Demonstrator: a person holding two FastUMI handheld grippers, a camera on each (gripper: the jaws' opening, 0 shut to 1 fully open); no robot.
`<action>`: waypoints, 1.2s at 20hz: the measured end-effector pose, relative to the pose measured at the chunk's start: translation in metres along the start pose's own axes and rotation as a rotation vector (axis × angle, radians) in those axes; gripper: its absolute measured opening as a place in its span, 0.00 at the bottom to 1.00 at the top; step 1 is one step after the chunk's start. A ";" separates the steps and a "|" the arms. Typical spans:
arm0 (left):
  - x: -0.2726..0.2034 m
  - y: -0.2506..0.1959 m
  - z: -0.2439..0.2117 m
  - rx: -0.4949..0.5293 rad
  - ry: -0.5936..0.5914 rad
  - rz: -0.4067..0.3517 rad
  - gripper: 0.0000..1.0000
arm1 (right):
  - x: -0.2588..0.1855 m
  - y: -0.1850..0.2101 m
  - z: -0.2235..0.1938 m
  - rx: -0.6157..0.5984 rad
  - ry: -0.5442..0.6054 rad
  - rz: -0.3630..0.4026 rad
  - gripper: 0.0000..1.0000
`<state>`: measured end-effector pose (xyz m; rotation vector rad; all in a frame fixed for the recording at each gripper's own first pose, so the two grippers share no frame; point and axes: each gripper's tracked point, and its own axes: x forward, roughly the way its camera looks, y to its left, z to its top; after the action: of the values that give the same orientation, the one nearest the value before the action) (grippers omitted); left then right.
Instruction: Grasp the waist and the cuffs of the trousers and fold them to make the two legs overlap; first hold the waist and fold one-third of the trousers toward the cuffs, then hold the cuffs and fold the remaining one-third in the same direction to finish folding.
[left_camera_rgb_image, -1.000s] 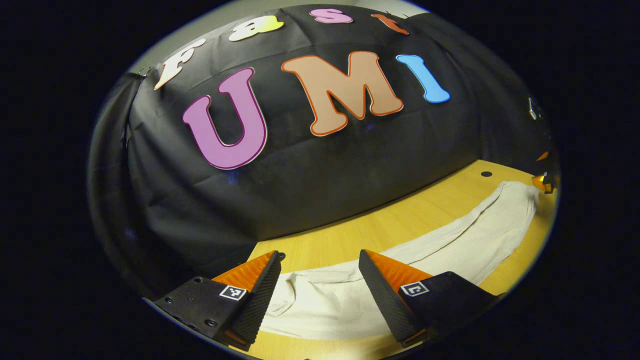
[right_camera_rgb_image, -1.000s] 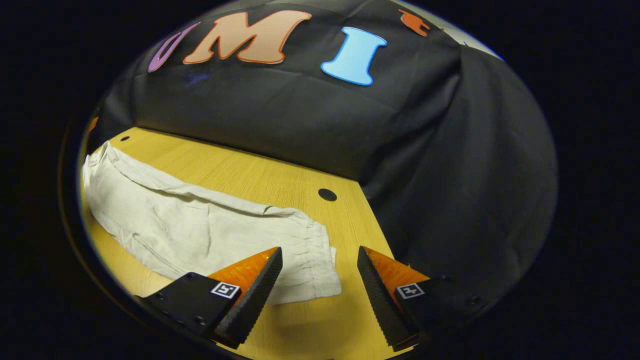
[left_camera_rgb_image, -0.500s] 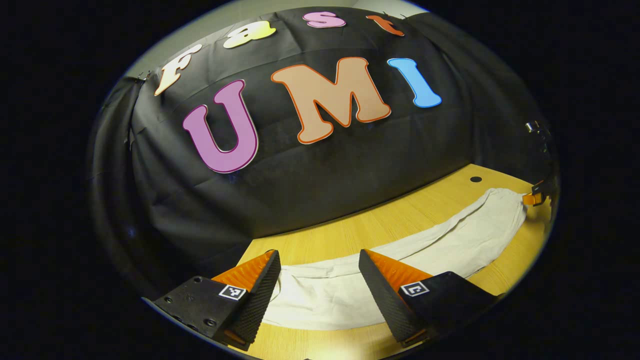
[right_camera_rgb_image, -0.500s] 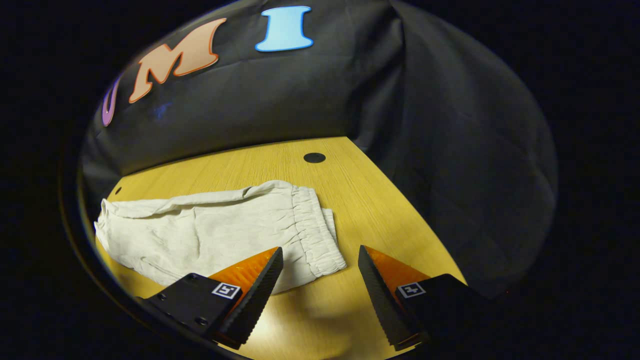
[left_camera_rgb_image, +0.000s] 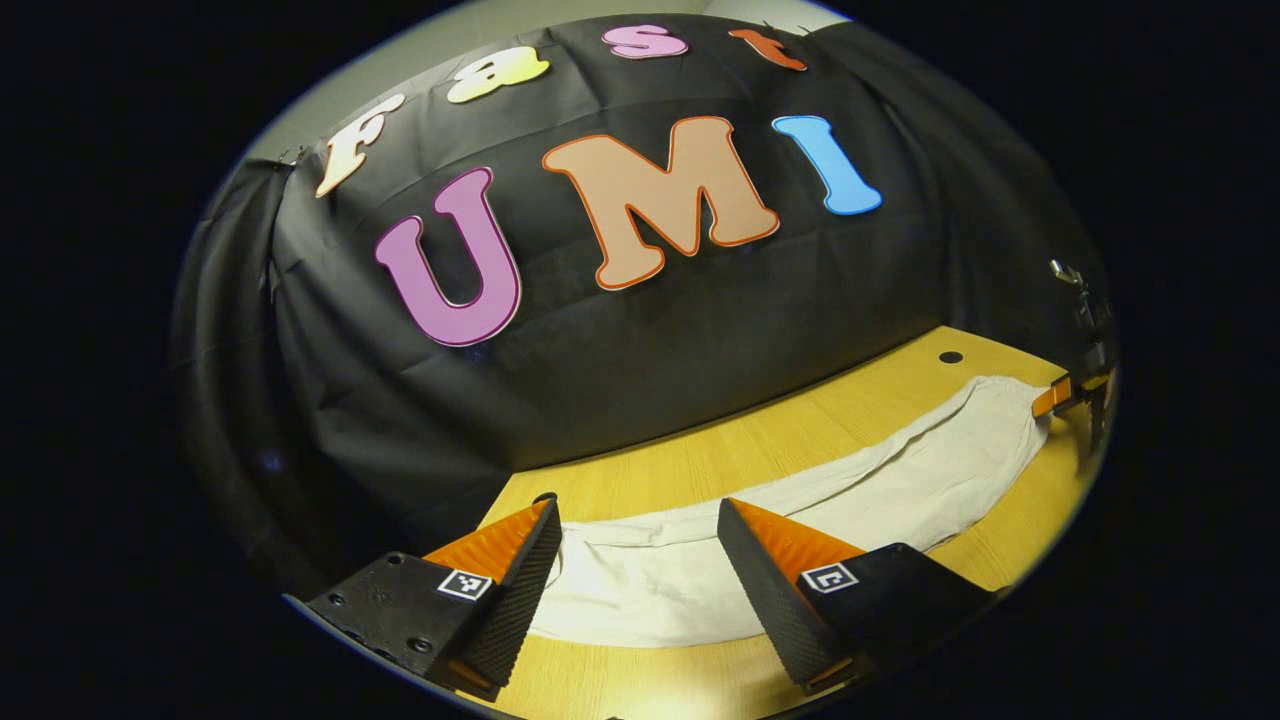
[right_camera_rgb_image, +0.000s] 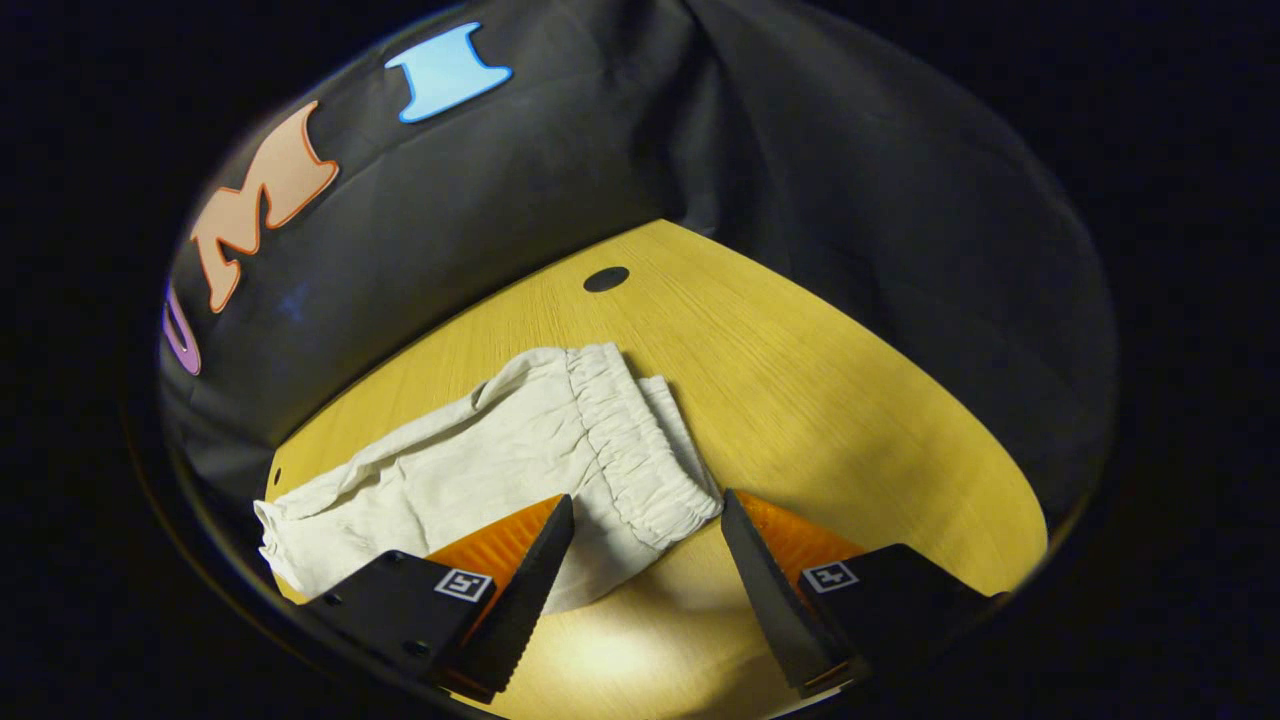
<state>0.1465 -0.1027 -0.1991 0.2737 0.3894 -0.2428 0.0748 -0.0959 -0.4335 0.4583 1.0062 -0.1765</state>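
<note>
Off-white trousers (left_camera_rgb_image: 900, 480) lie stretched flat across the wooden table (left_camera_rgb_image: 760, 450), the legs on top of each other. In the left gripper view the cuff end (left_camera_rgb_image: 640, 590) lies between the fingers of my open left gripper (left_camera_rgb_image: 637, 528), low over the table. In the right gripper view the elastic waistband (right_camera_rgb_image: 625, 440) runs down toward my open right gripper (right_camera_rgb_image: 647, 505), and its near corner (right_camera_rgb_image: 690, 505) sits between the fingers. Neither gripper presses on the cloth. The right gripper (left_camera_rgb_image: 1075, 395) also appears small at the waist end in the left gripper view.
The black cloth wall (left_camera_rgb_image: 650, 340) closes the table's far side and wraps round its right end (right_camera_rgb_image: 900, 250). A round hole (right_camera_rgb_image: 606, 279) sits in the tabletop beyond the waist. Bare wood (right_camera_rgb_image: 850, 430) lies to the right of the waistband.
The right gripper has swung round and come closer to the waist, so the waistband's corner now lies between its fingers. The left gripper has hardly moved. Both stay open.
</note>
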 end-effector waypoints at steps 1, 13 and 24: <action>-0.002 -0.001 -0.001 -0.002 0.001 0.003 0.96 | 0.003 -0.001 -0.001 0.002 0.001 -0.005 0.89; -0.019 -0.014 -0.003 -0.056 0.022 0.040 0.96 | 0.002 -0.002 0.003 -0.040 0.010 0.003 0.17; -0.019 0.007 -0.014 -0.090 0.017 0.023 0.96 | -0.052 0.048 0.048 -0.081 -0.142 0.106 0.17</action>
<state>0.1268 -0.0882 -0.2028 0.1922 0.4126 -0.2002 0.1016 -0.0778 -0.3541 0.4181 0.8449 -0.0717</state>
